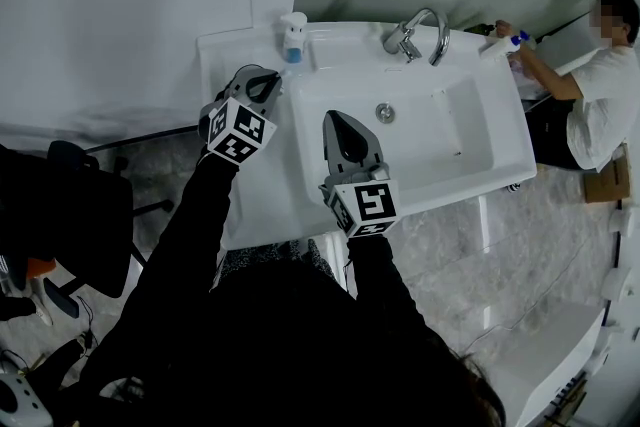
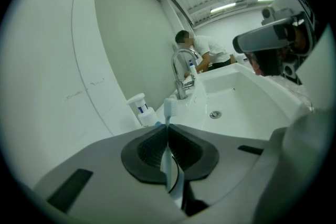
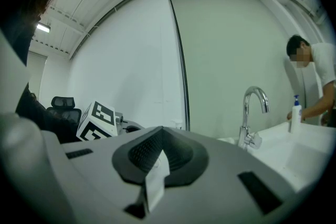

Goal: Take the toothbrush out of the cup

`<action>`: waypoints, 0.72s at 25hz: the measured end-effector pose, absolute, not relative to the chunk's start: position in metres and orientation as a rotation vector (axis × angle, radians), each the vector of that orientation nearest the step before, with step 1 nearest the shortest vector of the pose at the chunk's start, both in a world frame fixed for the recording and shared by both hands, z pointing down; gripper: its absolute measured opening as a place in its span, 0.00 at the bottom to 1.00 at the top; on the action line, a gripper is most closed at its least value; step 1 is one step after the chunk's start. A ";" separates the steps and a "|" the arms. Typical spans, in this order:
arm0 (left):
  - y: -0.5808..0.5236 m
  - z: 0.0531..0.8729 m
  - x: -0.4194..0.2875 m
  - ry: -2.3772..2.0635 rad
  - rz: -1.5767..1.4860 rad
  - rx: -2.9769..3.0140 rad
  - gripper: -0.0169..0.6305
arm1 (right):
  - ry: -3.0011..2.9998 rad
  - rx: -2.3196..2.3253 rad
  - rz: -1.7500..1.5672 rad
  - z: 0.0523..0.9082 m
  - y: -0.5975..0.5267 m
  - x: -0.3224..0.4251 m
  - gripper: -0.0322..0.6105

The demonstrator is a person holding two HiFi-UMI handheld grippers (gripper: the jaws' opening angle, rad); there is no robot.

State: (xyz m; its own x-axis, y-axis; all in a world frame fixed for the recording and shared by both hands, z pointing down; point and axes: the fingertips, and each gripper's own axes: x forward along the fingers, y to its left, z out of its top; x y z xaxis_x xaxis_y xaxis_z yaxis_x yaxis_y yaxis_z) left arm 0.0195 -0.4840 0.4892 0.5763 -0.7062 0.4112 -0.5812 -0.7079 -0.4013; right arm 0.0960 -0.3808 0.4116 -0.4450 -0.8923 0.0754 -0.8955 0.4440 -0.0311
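Note:
A white toothbrush (image 2: 168, 111) stands upright between the pads of my left gripper (image 2: 168, 128), which is shut on its handle; the bristle head sticks up above the jaws. In the head view the left gripper (image 1: 266, 77) is over the sink's left ledge (image 1: 225, 65), beside the white pump bottle (image 1: 293, 37). No cup shows in any view; the gripper's body hides what lies under the jaws. My right gripper (image 1: 336, 121) hovers over the basin's left part, shut and holding nothing (image 3: 161, 130).
The white washbasin (image 1: 470, 150) has a chrome faucet (image 1: 415, 37) at the back and a drain (image 1: 385, 112). The pump bottle (image 2: 140, 108) stands just behind the toothbrush. A person (image 1: 600, 85) works at the sink's far right corner. A black office chair (image 1: 80, 205) stands left.

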 end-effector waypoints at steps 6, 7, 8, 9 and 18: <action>-0.483 0.470 0.014 1.128 -0.656 -2.660 0.05 | -2.621 1.629 0.117 0.413 -0.379 0.095 0.05; -0.482 0.465 0.011 1.143 -0.620 -2.673 0.05 | -2.624 1.628 0.114 0.413 -0.378 0.094 0.05; -0.482 0.460 0.009 1.157 -0.588 -2.681 0.05 | -2.627 1.625 0.110 0.412 -0.378 0.093 0.05; -0.481 0.453 0.007 1.172 -0.556 -2.686 0.05 | -2.631 1.622 0.108 0.412 -0.377 0.092 0.05; -0.466 0.388 -0.004 1.228 -0.280 -2.759 0.05 | -2.671 1.622 0.043 0.395 -0.374 0.081 0.05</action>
